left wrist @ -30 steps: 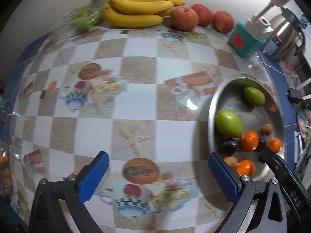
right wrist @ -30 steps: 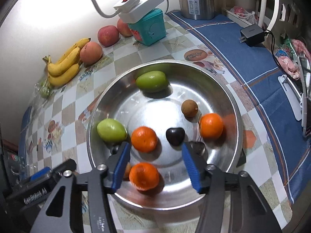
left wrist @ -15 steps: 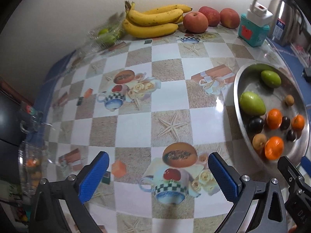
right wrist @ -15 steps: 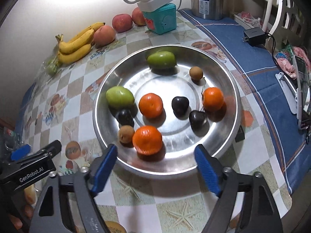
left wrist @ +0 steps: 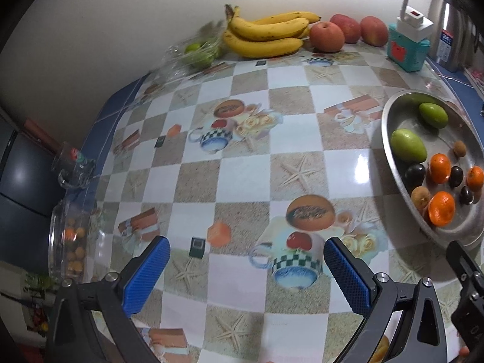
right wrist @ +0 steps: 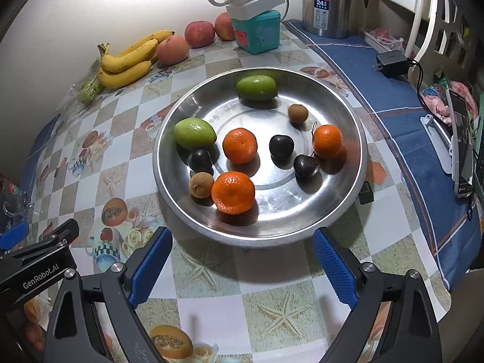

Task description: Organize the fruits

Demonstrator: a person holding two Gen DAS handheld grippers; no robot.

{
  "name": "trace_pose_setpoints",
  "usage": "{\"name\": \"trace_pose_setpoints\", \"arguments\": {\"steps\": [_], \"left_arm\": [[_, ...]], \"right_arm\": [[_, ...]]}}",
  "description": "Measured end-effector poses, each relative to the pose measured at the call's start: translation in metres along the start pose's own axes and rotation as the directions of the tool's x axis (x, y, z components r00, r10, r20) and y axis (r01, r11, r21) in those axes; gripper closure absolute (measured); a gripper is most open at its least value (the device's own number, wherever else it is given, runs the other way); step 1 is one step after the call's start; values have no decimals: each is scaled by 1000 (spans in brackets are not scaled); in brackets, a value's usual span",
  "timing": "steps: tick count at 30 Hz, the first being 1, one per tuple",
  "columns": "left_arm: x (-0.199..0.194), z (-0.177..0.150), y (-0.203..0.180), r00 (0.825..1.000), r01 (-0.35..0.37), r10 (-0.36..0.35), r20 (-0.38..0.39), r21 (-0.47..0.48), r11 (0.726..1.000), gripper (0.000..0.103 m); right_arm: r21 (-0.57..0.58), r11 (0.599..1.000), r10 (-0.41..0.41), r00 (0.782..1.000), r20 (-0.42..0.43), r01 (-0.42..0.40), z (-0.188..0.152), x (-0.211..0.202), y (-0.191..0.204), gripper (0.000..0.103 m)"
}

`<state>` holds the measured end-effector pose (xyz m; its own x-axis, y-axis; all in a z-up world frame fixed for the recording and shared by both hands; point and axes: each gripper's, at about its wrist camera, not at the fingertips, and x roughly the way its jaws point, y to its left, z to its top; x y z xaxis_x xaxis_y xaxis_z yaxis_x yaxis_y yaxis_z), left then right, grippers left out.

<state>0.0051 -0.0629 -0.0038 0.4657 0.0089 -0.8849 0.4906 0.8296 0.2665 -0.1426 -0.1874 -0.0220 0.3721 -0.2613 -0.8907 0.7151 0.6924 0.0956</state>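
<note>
A steel plate (right wrist: 348, 199) holds two green mangoes (right wrist: 195, 133), three oranges (right wrist: 233, 192), three dark plums (right wrist: 281, 146) and two small brown fruits (right wrist: 199, 184). It also shows at the right of the left wrist view (left wrist: 393, 115). My right gripper (right wrist: 242, 264) is open and empty, just in front of the plate's near rim. My left gripper (left wrist: 246, 273) is open and empty over the patterned tablecloth, left of the plate. Bananas (left wrist: 266, 34) and three apples (left wrist: 326, 36) lie at the back by the wall.
A teal box with a white power strip (right wrist: 257, 30) and a steel kettle (right wrist: 329, 3) stand at the back right. A clear glass bowl with small fruits (left wrist: 71, 242) and a glass mug (left wrist: 72, 166) sit at the table's left edge. A bag of green fruit (left wrist: 196, 53) lies beside the bananas.
Both grippers have drawn back and up from the plate. The right gripper, which was over the plate's fruits, is now in front of its rim with its jaws wider. No fruit has moved.
</note>
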Motion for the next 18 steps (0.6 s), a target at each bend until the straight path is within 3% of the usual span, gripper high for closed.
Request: {"name": "trace_pose_setpoints", "arguments": {"steps": [10, 18], "left_arm": [[-6, -18, 8, 1000, 12, -12, 2, -20, 1000, 0], [-19, -22, 12, 998, 40, -37, 54, -41, 998, 0]], "right_arm": [[-1, 1000, 13, 999, 39, -13, -6, -16, 0, 9], [-18, 999, 29, 997, 67, -28, -8, -25, 4, 9]]}}
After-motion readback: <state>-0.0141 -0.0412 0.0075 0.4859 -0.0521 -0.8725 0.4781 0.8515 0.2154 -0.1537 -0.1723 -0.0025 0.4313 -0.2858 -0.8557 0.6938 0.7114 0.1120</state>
